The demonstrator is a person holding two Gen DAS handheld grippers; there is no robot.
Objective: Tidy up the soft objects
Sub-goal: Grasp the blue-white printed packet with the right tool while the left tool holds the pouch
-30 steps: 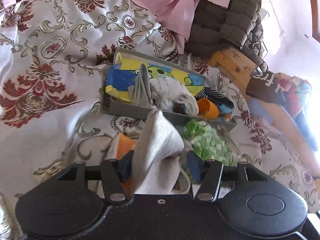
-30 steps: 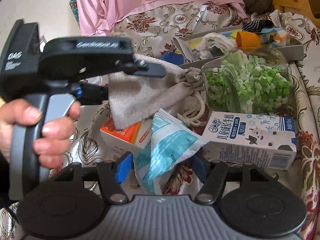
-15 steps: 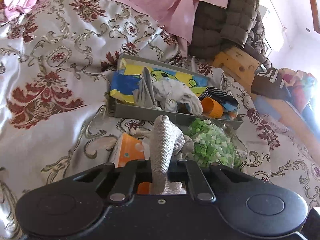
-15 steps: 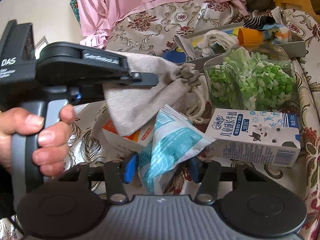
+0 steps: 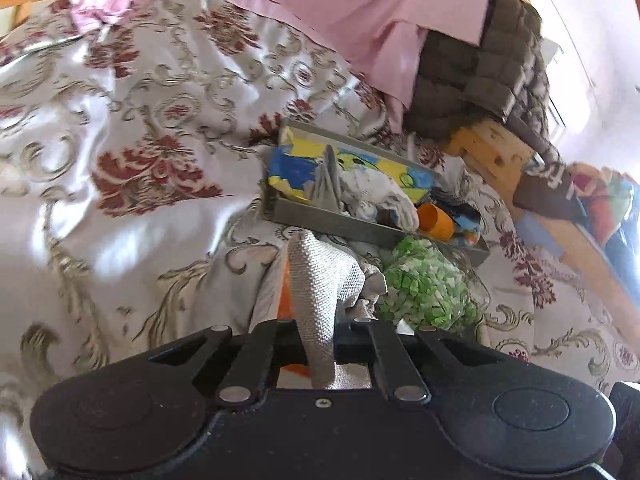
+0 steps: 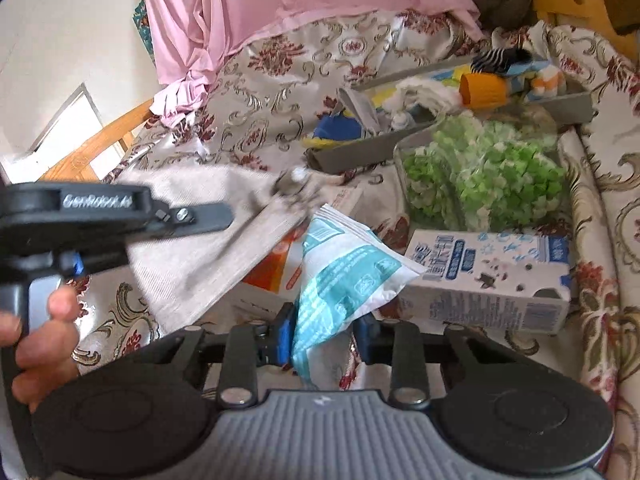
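Note:
My left gripper (image 5: pixel 320 344) is shut on a beige cloth drawstring pouch (image 5: pixel 320 288) and holds it above the bed; the pouch also shows in the right wrist view (image 6: pixel 200 248). My right gripper (image 6: pixel 322 338) has its jaws partly closed around a teal and white soft packet (image 6: pixel 340 272), which stands between them. A grey tray (image 5: pixel 340 224) ahead holds socks, a white cloth and an orange piece (image 5: pixel 436 220); the tray also shows in the right wrist view (image 6: pixel 360 152).
A clear bag of green foam bits (image 6: pixel 480 176) lies beside the tray. A white milk carton (image 6: pixel 488 276) and an orange box (image 6: pixel 276 264) lie on the floral bedspread (image 5: pixel 140 160). Pink sheet (image 5: pixel 360 8) and a brown cushion (image 5: pixel 480 72) are behind.
My left gripper closed on the pouch and lifted it up and leftward. My right gripper's jaws narrowed around the teal packet.

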